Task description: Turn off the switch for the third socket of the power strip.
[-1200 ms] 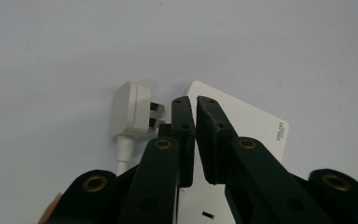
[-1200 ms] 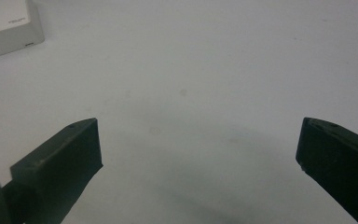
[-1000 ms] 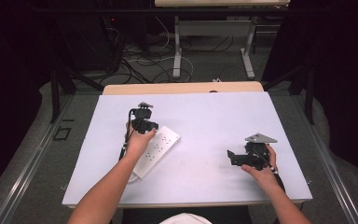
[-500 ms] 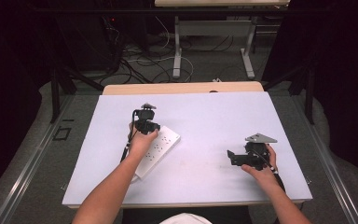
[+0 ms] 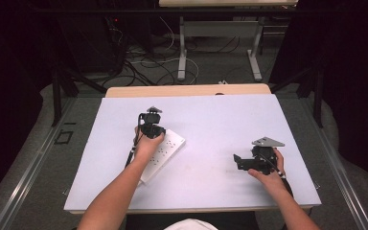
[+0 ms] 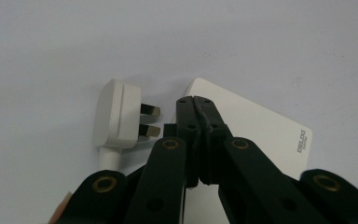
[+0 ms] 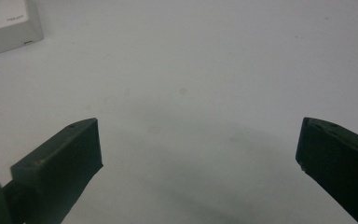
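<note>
Power strip [image 6: 261, 140] lies under the left gripper's [image 6: 196, 100] closed, seemingly empty fingers [image 6: 186, 112].

Power strip half-covered
Left tongs [image 6: 196, 105] hide the power strip's [image 6: 261, 135] near end; the plug's [image 6: 116, 116] cable runs under them.

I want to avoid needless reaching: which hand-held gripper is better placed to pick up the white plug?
Left. The left hand-held gripper sits shut right beside the white plug, over the power strip. The right hand-held gripper is open but lies far across the table.
</note>
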Demonstrator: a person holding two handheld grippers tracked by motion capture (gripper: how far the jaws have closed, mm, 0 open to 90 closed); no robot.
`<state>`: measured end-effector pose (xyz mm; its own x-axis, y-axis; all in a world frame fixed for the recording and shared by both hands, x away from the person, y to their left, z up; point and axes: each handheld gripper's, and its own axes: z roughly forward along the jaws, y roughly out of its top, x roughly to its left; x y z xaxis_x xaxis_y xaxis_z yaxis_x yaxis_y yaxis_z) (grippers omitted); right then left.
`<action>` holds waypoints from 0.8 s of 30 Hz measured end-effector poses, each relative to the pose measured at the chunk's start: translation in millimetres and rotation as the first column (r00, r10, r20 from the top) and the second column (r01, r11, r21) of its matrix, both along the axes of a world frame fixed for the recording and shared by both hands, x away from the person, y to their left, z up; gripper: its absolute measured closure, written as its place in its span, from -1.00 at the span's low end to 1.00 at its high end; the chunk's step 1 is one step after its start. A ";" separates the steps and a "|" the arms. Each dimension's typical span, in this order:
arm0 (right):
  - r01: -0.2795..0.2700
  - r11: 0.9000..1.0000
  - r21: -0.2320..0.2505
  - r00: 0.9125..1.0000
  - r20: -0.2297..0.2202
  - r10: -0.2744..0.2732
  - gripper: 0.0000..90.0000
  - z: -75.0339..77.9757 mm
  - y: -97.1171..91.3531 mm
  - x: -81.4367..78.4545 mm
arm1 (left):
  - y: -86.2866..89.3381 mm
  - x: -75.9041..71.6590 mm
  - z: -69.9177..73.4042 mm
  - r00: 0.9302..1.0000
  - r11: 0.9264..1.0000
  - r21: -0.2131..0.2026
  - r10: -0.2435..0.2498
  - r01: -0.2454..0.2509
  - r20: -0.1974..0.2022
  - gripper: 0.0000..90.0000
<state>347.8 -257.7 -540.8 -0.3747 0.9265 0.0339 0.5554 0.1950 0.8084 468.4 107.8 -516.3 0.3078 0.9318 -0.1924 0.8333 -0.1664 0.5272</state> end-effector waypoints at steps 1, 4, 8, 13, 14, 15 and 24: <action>0.000 1.000 0.000 1.000 0.000 0.000 -1.00 0.0 0.0 0.0 | 0.0 0.0 0.0 1.000 1.000 0.000 0.000 0.000 0.000 1.00; -0.001 1.000 0.001 1.000 -0.001 0.001 -1.00 -0.1 0.1 0.0 | -0.9 0.1 0.1 1.000 1.000 0.004 0.002 -0.002 -0.001 1.00; -0.001 1.000 0.000 1.000 -0.001 0.001 -1.00 0.0 0.0 0.0 | -1.4 -0.1 0.4 1.000 1.000 0.009 -0.005 0.005 -0.001 1.00; 0.000 1.000 0.000 1.000 0.000 0.000 -1.00 0.0 0.0 -0.1 | -3.3 -1.8 0.6 1.000 1.000 0.016 -0.008 0.008 -0.003 1.00; 0.000 1.000 -0.001 1.000 0.000 0.000 -1.00 0.0 0.2 -0.2 | -3.6 -2.0 0.6 1.000 1.000 0.020 -0.014 0.014 -0.002 1.00; 0.001 1.000 0.000 1.000 -0.001 -0.001 -1.00 0.0 0.3 -0.1 | -3.6 -2.0 0.6 1.000 1.000 0.020 -0.014 0.014 -0.002 1.00; 0.001 1.000 0.002 1.000 -0.004 -0.001 -1.00 -0.1 0.6 -0.1 | -4.2 -2.3 0.4 1.000 1.000 0.023 -0.011 0.011 0.000 1.00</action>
<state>347.6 -257.1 -541.0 -0.3737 0.9268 0.0375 0.5589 0.1928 0.8065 466.1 103.6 -515.9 0.3178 0.9327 -0.1704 0.8311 -0.1875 0.5235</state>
